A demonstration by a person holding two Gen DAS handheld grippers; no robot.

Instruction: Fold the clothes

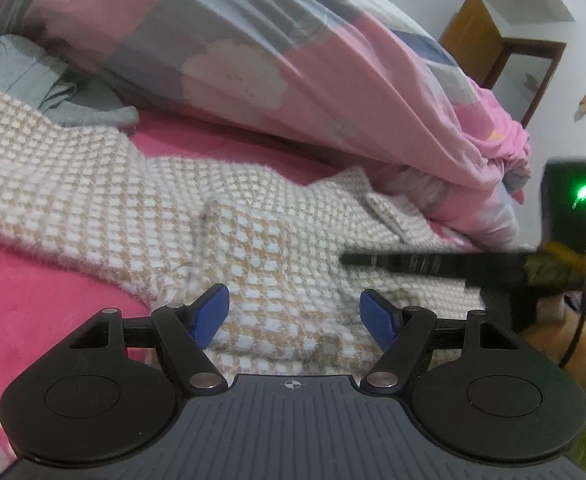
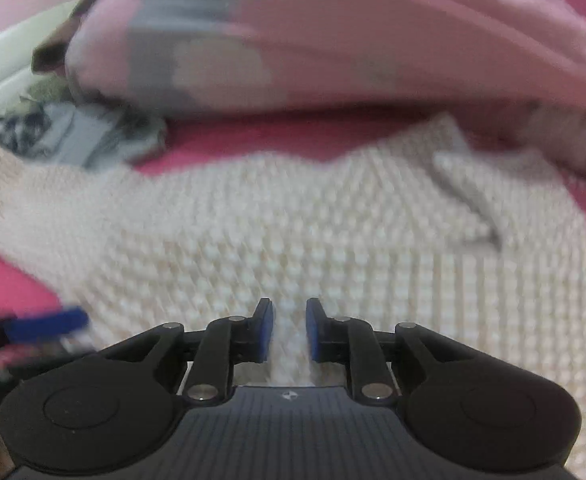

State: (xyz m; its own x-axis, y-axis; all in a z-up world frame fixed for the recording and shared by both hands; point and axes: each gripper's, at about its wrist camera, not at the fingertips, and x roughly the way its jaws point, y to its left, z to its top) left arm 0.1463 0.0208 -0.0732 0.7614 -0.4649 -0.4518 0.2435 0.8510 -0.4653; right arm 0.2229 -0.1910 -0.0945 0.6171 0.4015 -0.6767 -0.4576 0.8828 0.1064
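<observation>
Spread under both grippers, the sweater (image 1: 105, 184) covers the pink bed (image 1: 25, 304). Left gripper (image 1: 293, 316) gapes empty above it; right gripper (image 2: 289, 330) pinches a raised fold. That thin bite could slip, dropping the fold crooked.

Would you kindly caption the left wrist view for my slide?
Open left gripper above a beige-and-white checked knit garment spread on a pink bedsheet.

A cream-and-tan checked knit sweater (image 1: 141, 184) lies spread and rumpled across the pink bed sheet (image 1: 25, 292), one sleeve stretching off to the left. A gray garment (image 1: 45, 84) lies crumpled behind it, touching the sweater's far edge.
</observation>
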